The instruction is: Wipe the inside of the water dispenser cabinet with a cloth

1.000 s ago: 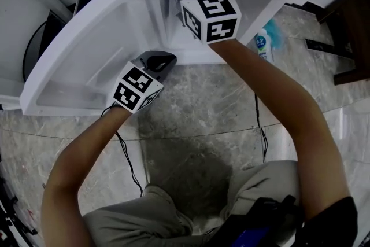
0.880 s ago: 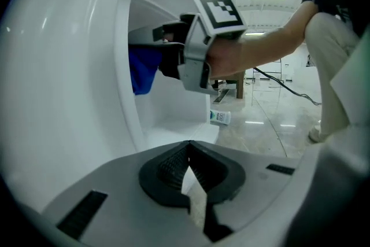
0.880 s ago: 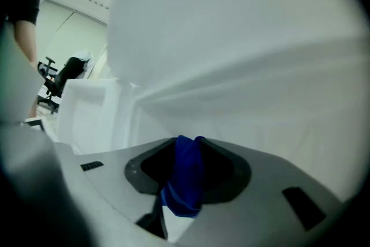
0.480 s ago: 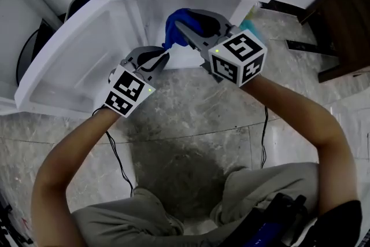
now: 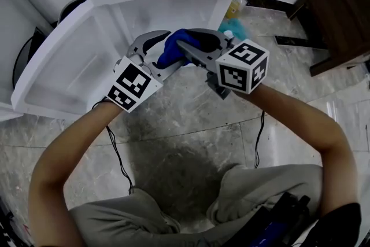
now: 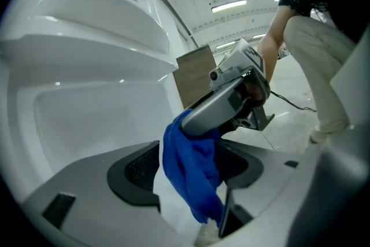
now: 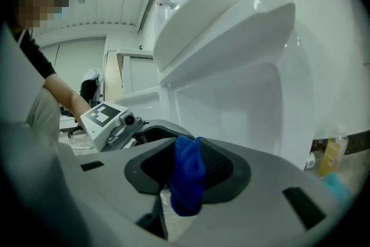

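Blue cloth [image 5: 171,48] clamped in right gripper [image 7: 186,175], between left gripper's [image 6: 188,177] parted fingers [image 6: 134,175]

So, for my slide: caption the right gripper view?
Right gripper holding a blue cloth beside the left gripper, white water dispenser behind.

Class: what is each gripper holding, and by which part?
Right gripper pinches the blue cloth by one bunched end; the left gripper stands open round its hanging end.

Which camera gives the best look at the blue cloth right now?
The left gripper view: the blue cloth hangs long and unobstructed from the right gripper, between the open jaws of the left gripper. The right gripper view shows only a bunched fold pinched in its jaws; the head view, a small patch between the grippers.
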`<control>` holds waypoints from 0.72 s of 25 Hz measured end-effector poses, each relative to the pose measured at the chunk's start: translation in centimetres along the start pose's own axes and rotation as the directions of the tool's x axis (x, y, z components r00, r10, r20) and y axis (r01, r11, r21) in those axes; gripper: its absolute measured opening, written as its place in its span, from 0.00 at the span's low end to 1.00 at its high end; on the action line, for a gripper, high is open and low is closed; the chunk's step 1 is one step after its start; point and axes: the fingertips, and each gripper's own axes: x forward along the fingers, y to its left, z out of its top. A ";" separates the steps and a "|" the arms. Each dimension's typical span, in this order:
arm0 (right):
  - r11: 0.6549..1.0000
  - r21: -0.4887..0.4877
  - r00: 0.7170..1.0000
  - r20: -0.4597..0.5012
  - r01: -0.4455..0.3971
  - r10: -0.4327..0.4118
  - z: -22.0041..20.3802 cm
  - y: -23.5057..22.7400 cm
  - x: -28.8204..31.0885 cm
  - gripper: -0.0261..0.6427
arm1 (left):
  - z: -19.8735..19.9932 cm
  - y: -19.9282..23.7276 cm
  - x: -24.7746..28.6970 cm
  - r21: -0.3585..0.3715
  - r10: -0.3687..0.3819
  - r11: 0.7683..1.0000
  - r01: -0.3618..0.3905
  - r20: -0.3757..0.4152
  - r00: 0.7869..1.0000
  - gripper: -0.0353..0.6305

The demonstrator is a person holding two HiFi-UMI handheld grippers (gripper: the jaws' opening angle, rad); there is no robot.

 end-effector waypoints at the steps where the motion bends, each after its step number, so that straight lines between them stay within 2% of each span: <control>1: 1.000 0.014 1.000 0.002 -0.009 0.009 0.0 0.4 0.0 0.20 | 0.3 -0.1 0.2 0.013 -0.006 1.000 0.006 -0.002 1.000 0.48; 4: 0.999 0.038 1.000 -0.003 -0.019 0.019 -0.4 0.8 -0.2 0.20 | 0.2 -0.7 0.6 0.040 -0.025 0.999 0.026 -0.035 0.999 0.48; 6: 0.998 0.064 0.999 -0.014 -0.029 0.030 -0.7 0.8 -0.2 0.20 | -0.6 -1.0 0.7 0.073 -0.028 0.997 0.034 -0.084 0.996 0.47; 8: 0.996 0.083 0.999 -0.017 -0.035 0.037 -1.1 0.9 -0.1 0.20 | -1.6 -1.3 0.8 0.100 -0.027 0.994 0.040 -0.130 0.991 0.37; 9: 0.995 0.087 0.999 -0.017 -0.037 0.039 -1.2 0.9 -0.1 0.20 | -1.9 -1.4 0.8 0.102 -0.027 0.994 0.042 -0.142 0.990 0.32; 11: 0.995 0.094 0.999 -0.018 -0.044 0.046 -1.4 0.9 -0.2 0.20 | -2.2 -1.5 0.8 0.082 -0.038 0.995 0.050 -0.147 0.988 0.27; 15: 0.994 0.097 0.998 -0.003 -0.060 0.060 -1.4 0.2 -0.5 0.21 | -2.1 -1.3 1.2 0.060 -0.064 0.996 0.073 -0.139 0.988 0.24; 18: 0.997 0.061 0.998 0.011 -0.056 0.056 -1.2 -0.6 -1.0 0.21 | -1.9 -0.6 1.5 0.055 -0.056 0.996 0.065 -0.147 0.988 0.24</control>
